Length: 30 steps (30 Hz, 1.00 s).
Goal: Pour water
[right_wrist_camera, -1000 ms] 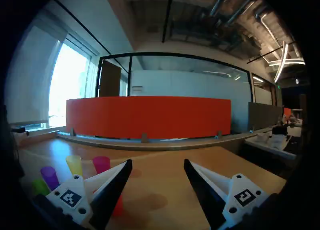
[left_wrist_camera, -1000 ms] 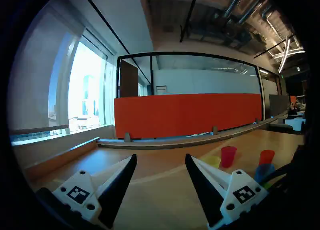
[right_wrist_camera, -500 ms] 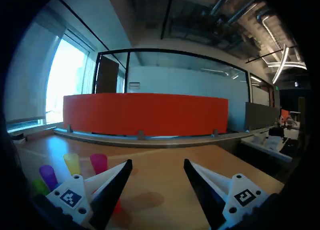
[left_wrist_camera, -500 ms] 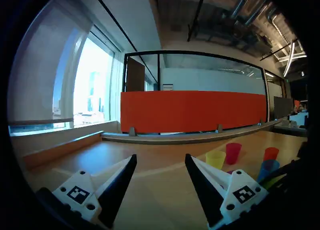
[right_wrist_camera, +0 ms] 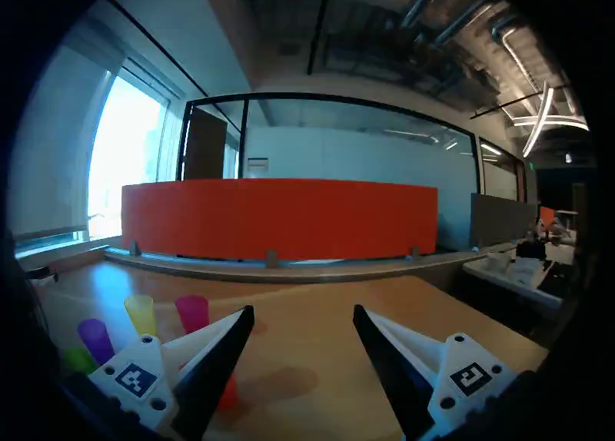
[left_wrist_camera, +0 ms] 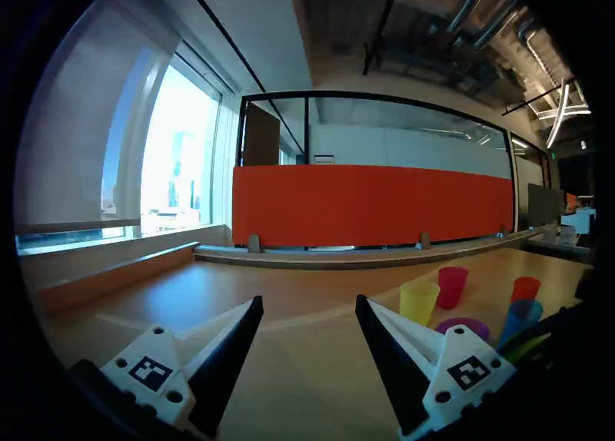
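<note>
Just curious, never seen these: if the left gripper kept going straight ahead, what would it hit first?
Likely the orange screen behind the table; the left gripper aims left of the yellow cup. Depth is unclear.

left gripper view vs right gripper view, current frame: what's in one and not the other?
Left gripper view: a blue cup, buildings through the window, and the open left claw. Right gripper view: a green cup and the open right claw. Both: the yellow cup, pink cup, purple cup, red cup, orange divider and wooden table.
</note>
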{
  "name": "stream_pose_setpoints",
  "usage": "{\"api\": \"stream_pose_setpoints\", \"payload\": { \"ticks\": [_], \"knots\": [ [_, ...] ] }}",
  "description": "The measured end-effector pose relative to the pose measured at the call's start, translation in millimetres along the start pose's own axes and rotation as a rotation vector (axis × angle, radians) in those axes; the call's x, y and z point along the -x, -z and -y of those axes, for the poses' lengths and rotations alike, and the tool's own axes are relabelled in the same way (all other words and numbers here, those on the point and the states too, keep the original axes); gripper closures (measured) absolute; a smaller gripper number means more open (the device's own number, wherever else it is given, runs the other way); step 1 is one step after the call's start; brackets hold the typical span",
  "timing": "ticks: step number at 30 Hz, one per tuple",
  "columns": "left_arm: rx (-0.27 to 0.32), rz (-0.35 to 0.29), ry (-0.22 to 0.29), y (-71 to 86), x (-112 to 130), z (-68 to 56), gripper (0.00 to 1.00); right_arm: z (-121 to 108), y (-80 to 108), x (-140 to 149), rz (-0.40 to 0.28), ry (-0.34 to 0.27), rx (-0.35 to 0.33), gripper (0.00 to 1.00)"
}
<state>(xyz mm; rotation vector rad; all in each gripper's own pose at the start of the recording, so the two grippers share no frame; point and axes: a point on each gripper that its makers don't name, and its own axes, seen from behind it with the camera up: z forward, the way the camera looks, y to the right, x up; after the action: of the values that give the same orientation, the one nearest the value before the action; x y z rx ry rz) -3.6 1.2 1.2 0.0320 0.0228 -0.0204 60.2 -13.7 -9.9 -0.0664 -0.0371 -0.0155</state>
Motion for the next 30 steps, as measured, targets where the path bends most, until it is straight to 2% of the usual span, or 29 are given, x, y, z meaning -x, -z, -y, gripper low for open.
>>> {"api": "stream_pose_setpoints", "payload": {
  "ticks": [6,20,30],
  "knots": [
    [0.002,0.011,0.001,-1.2,8,-0.4,0.11,-1,-1.4,1,0.001,-0.007,0.000,0.00],
    [0.009,0.010,-0.013,-1.6,11,-0.6,0.11,-2,-1.9,-3,-0.006,-0.012,0.000,0.00],
    [0.013,0.013,-0.016,-1.3,12,-1.7,0.11,-5,-2.2,-9,-0.027,0.011,0.004,0.00]
  ]
}}
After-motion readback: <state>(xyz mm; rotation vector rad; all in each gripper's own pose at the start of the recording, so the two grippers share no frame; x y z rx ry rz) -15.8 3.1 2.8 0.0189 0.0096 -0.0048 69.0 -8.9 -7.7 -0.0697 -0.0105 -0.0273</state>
